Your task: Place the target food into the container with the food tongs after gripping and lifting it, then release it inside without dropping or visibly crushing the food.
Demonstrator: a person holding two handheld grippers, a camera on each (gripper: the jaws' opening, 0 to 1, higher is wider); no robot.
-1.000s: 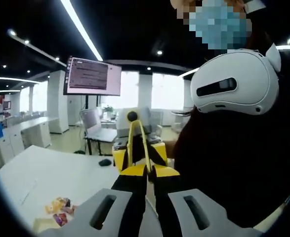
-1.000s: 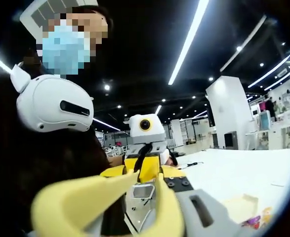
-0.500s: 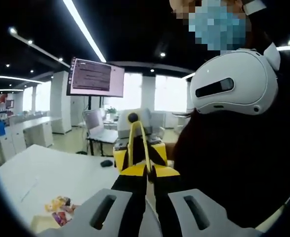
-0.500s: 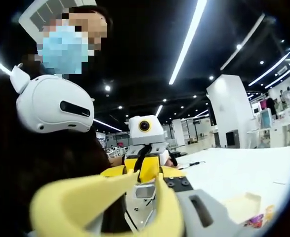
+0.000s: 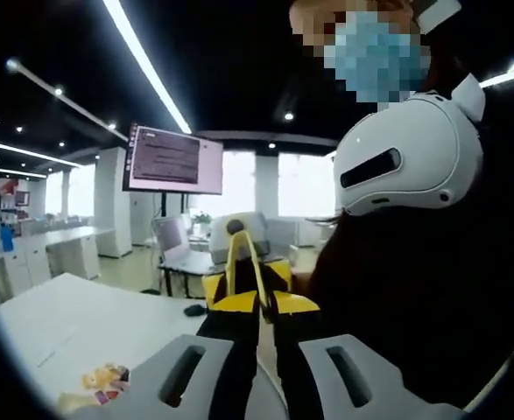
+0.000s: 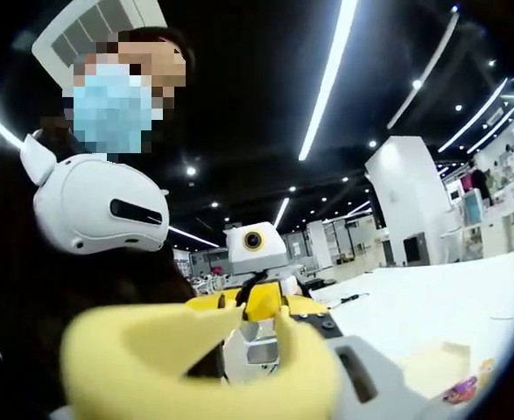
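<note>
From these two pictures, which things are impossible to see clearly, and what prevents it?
- Colourful wrapped food items, left gripper view: small, blurred, cut by the lower edge.
- Pale shallow container, right gripper view: its inside is hidden by its own wall and the low angle.
- Yellow foam tongs, right gripper view: blurred from closeness; tips overlap the other gripper.
- Text on the hanging monitor screen, left gripper view: too small.

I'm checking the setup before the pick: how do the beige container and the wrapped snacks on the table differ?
Colour: the container is plain pale beige; the wrapped snacks are mixed pink, purple and yellow. Shape: the container is boxy and open; the snacks form a loose heap. Size: the container is clearly larger. Both rest on the white table, with the snacks beside the container, not in it.
</note>
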